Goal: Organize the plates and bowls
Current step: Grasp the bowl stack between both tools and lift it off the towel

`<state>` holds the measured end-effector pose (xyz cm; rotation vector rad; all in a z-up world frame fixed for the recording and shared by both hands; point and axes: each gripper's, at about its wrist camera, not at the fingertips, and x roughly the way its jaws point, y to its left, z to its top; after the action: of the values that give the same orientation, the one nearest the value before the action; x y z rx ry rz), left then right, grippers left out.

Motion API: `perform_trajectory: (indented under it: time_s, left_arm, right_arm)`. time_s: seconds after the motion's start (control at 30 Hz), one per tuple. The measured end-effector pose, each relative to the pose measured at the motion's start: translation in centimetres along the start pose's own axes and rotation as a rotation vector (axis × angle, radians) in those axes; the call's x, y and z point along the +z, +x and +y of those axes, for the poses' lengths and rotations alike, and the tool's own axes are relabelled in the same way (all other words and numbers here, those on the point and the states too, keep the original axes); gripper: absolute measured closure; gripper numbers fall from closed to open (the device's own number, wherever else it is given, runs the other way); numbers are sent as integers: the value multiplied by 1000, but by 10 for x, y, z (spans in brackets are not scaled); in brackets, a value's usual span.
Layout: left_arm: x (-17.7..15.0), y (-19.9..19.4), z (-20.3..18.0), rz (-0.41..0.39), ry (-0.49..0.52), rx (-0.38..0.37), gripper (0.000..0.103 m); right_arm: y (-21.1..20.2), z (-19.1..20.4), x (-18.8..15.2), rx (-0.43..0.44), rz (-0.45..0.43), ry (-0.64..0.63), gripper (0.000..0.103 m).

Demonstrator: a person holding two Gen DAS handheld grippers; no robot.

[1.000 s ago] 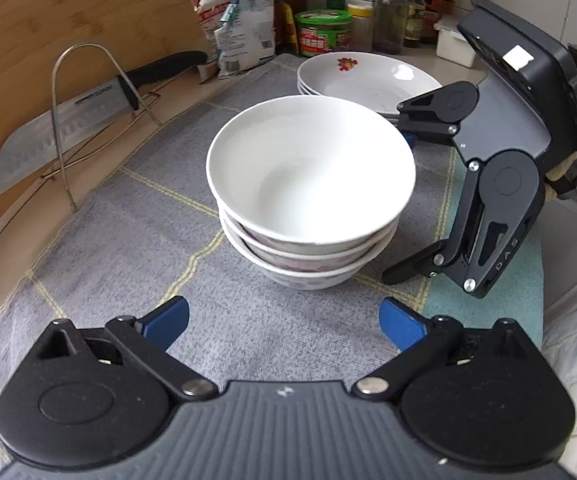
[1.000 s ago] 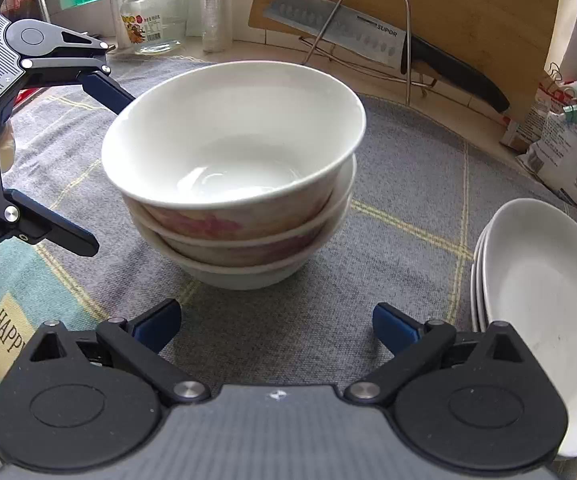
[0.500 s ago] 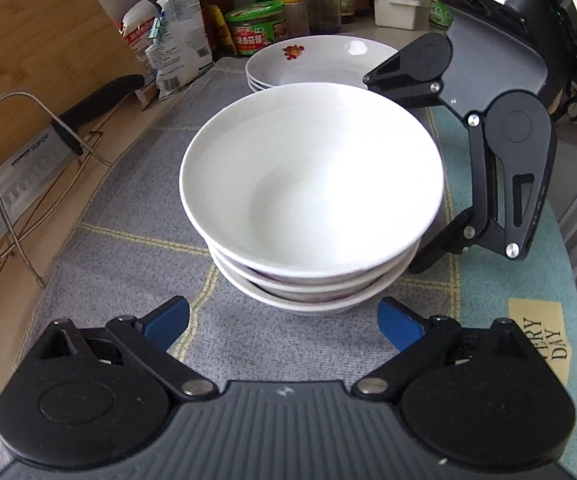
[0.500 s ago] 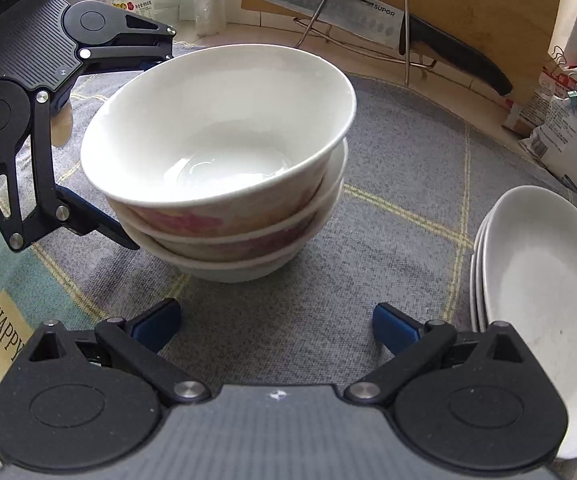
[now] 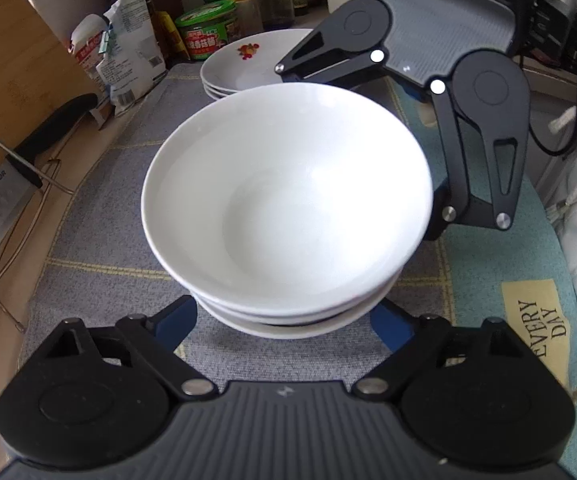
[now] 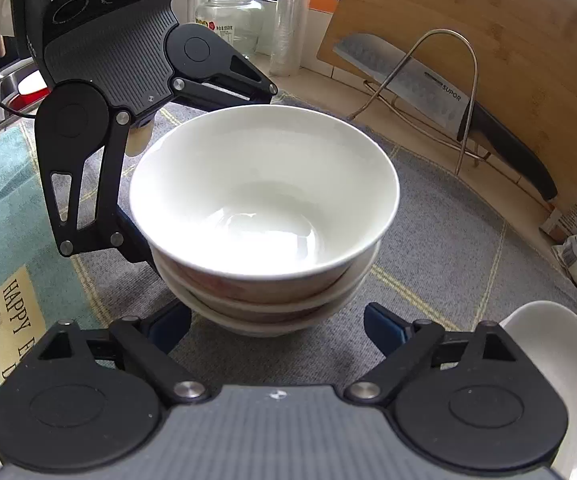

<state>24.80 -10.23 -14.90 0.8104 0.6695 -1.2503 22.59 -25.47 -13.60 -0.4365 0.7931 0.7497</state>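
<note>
A stack of three white bowls point(image 5: 288, 208) stands on a grey mat point(image 5: 100, 240); it also shows in the right wrist view point(image 6: 264, 208). My left gripper point(image 5: 288, 320) is open, its blue pads on either side of the stack's base. My right gripper point(image 6: 276, 324) is open and flanks the stack's base from the opposite side. Each gripper shows in the other's view, the right point(image 5: 448, 120) and the left point(image 6: 108, 120), close against the bowls. A stack of white plates with a fruit print point(image 5: 248, 60) sits beyond, also in the right wrist view point(image 6: 560, 380).
A cleaver point(image 6: 428, 92) in a wire rack point(image 6: 440, 80) leans on a wooden cutting board point(image 6: 508, 40). Jars and bottles point(image 5: 208, 32) and food bags point(image 5: 128, 64) line the back. A teal towel point(image 5: 528, 300) lies beside the mat. A sink point(image 6: 8, 92) is at the left.
Both grippers have moved in toward the bowl stack from opposite sides, and their open fingers now flank its base. The bowls have not moved.
</note>
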Motion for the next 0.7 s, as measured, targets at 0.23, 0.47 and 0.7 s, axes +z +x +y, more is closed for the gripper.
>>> perform_trajectory:
  time_s: [0.23, 0.47, 0.7]
  left_arm:
    - [5, 6, 3, -4, 46, -77, 14]
    - [8, 5, 9, -31, 13, -125, 14]
    - [7, 4, 16, -39, 52, -153, 14]
  right_arm:
    - [1, -4, 1, 67, -19, -89, 13]
    - [0, -5, 1, 95, -10, -89, 13]
    - [2, -12, 5, 112, 0, -59, 12]
